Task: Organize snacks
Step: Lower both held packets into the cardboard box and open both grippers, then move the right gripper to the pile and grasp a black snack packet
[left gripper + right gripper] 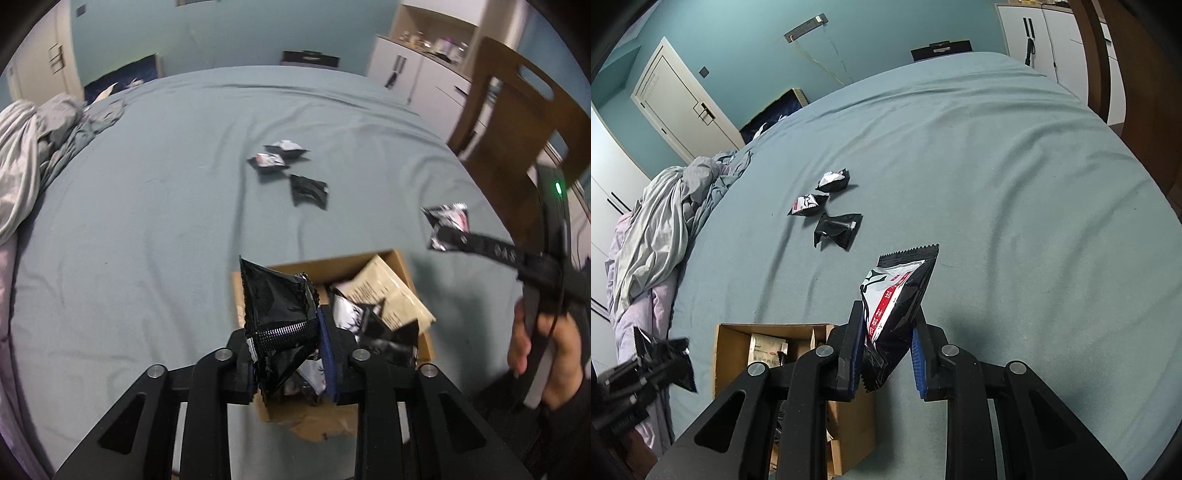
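The left gripper [291, 350] is clamped on a black foil snack packet [277, 306], held directly above the open cardboard box [332, 263]. The right gripper [886, 354] pinches a black-and-white snack packet [897, 295], with the box below and to its left. These packets look light, crinkly and slippery; three more snack packets [827, 203] lie on the bed [997, 184] well ahead, best taken across the flat body.

A bedroom in a home. A wide bed [184, 184] under a grey-blue sheet fills the middle; crumpled bedding [661, 229] lies heaped at its left edge. Teal walls, a white door [683, 107] far left, white cupboards [413, 74] far right and a wooden chair [517, 122] at right.
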Demonstrator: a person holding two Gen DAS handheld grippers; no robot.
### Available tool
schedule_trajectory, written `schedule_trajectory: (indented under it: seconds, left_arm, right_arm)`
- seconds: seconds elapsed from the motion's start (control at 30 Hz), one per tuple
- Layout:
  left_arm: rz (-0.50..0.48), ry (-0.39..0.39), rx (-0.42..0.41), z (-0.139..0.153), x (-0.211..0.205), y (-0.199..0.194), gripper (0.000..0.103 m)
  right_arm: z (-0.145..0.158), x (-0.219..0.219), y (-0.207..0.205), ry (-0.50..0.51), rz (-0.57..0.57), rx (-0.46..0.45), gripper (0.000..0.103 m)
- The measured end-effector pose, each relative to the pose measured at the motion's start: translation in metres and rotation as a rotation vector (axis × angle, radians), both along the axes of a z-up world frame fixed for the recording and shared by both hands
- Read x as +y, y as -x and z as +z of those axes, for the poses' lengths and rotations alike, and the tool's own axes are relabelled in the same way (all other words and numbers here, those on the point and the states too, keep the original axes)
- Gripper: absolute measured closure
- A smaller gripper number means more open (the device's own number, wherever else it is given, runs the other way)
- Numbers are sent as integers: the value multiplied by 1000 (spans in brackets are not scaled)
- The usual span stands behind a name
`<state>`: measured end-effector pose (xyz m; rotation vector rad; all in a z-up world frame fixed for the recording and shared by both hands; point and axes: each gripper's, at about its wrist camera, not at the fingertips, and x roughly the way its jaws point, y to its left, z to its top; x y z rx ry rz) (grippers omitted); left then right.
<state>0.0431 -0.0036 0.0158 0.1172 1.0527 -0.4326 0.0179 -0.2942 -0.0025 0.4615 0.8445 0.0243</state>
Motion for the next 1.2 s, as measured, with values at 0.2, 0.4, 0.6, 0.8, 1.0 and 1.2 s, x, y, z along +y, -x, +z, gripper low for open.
schedule_trajectory:
  seconds: [0.2, 0.4, 0.6, 0.8, 1.0, 1.2]
  left_arm:
    - [-18, -79, -33, -24, -4, 2, 25]
    - [152, -87, -26, -27, 33, -21, 23]
    - [222, -131, -69, -27, 49, -26, 23]
    - [205, -139, -79, -27, 47, -26, 23]
    - [172, -179, -106, -28, 37, -24, 23]
    - [155, -204, -136, -26, 31, -21, 23]
  right_arm:
    - [0, 5, -5, 26, 26, -10, 83]
    - [5, 22, -4, 17, 129, -66, 83]
    - [16, 55, 8, -12, 345, -149, 83]
    - [18, 97, 22, 27, 567, -172, 80]
    - [17, 91, 18, -5, 522, -148, 47]
    - [23, 82, 16, 20, 391, -144, 27]
